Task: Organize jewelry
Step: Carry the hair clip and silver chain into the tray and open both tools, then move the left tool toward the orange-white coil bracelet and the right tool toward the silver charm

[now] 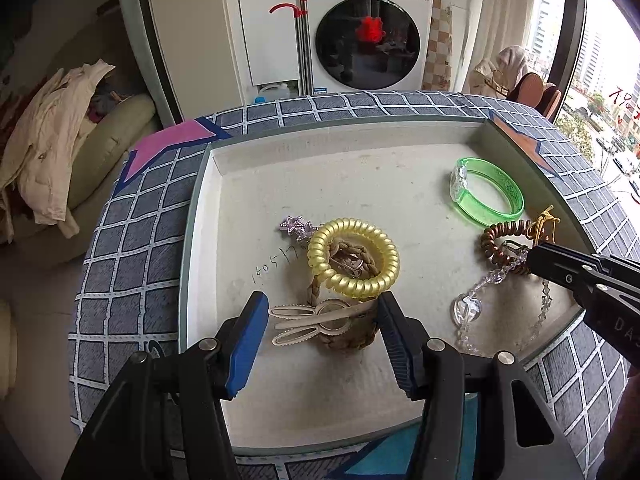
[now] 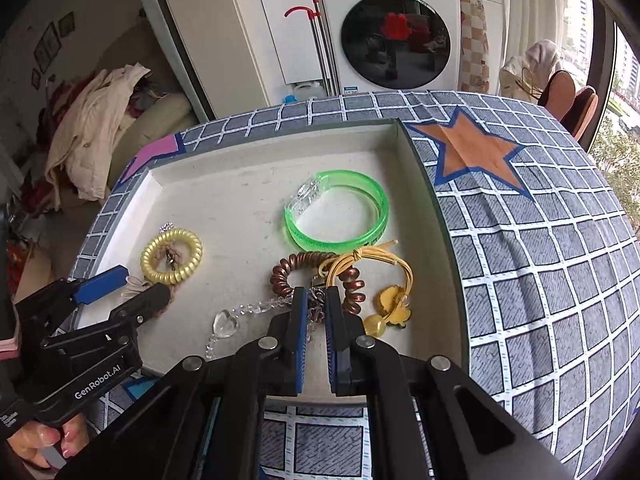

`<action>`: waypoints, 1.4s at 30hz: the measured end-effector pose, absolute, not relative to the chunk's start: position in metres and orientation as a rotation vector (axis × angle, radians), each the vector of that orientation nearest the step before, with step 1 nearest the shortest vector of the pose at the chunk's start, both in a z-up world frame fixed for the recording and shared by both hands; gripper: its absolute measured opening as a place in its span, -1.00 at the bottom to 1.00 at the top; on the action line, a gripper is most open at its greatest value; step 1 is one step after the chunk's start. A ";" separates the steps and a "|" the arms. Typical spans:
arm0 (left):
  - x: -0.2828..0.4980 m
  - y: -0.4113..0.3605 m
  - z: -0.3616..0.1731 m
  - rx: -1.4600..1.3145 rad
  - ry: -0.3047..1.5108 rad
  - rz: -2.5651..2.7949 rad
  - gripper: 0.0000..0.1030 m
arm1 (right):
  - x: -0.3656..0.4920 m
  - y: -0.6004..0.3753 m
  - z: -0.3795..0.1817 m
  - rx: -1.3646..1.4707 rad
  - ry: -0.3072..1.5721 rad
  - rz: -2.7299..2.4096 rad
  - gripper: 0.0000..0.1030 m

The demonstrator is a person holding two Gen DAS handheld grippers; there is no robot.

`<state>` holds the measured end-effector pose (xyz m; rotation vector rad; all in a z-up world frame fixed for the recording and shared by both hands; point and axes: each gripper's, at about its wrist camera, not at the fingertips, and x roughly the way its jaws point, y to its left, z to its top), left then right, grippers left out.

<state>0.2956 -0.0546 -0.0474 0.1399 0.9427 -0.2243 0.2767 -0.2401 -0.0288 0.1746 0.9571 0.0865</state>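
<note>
A shallow white tray (image 1: 192, 240) holds the jewelry. My left gripper (image 1: 322, 312) is open low over it, its blue pads on either side of the beige bunny hair clips (image 1: 308, 322) and a braided brown band (image 1: 352, 338). Just beyond lie a yellow coil hair tie (image 1: 390, 260) and a purple star clip (image 1: 296, 226). My right gripper (image 2: 316, 304) is shut, with a silvery link of the crystal bead strand (image 2: 264, 304) in the slit between its pads. The strand's heart pendant (image 2: 226, 324) rests on the tray. Close by are a brown spiral tie (image 2: 280, 276), a yellow cord tie (image 2: 394, 304) and a green bangle (image 2: 340, 244).
The tray sits on a table under a grey checked cloth (image 2: 540, 280) with star patches. A washing machine (image 2: 396, 40) stands behind the table, a sofa with clothes (image 1: 60, 152) to the left and chairs (image 2: 568, 96) to the right. A person's hand (image 2: 44, 440) holds the left gripper's handle.
</note>
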 end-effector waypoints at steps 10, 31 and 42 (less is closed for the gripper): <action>0.292 -0.052 -0.044 0.140 0.935 -0.211 0.45 | 0.272 -0.239 -0.022 0.196 0.945 0.106 0.20; 0.262 -0.031 0.001 0.091 0.829 -0.202 1.00 | 0.195 -0.251 0.018 0.242 0.873 0.138 0.59; 0.193 0.012 0.015 0.161 0.794 -0.206 1.00 | 0.142 -0.233 0.002 0.191 0.945 0.189 0.75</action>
